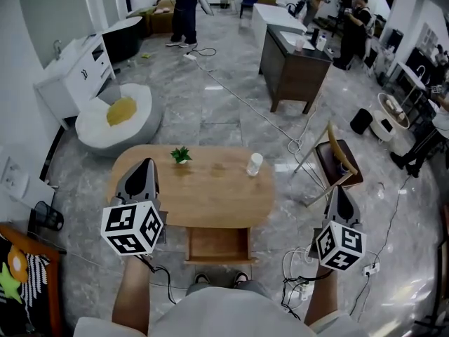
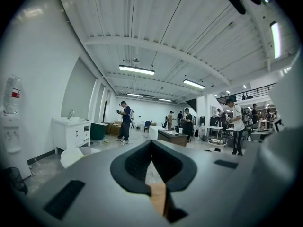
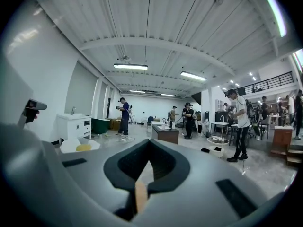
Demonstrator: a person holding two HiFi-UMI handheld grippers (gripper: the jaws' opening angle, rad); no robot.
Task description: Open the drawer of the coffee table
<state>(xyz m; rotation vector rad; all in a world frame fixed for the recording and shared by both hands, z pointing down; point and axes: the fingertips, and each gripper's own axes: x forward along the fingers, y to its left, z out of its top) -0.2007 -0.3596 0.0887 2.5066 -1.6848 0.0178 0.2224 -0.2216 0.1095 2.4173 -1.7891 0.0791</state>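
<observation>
The oval wooden coffee table (image 1: 217, 188) stands in front of me. Its drawer (image 1: 218, 244) is pulled out toward my legs and looks empty. A small green plant (image 1: 181, 155) and a white cup (image 1: 254, 164) stand on the tabletop. My left gripper (image 1: 145, 163) hovers over the table's left end, held level; in the left gripper view its jaws (image 2: 151, 143) are shut with nothing between them. My right gripper (image 1: 342, 190) hangs off the table's right side, apart from the drawer. The right gripper view shows that gripper (image 3: 147, 143) shut and empty too.
A folding chair (image 1: 338, 161) stands just right of the table, and cables (image 1: 298, 272) lie on the floor by my right foot. A white beanbag (image 1: 116, 114) and a white cabinet (image 1: 74, 72) are at the far left. A dark desk (image 1: 293, 65) and people are farther back.
</observation>
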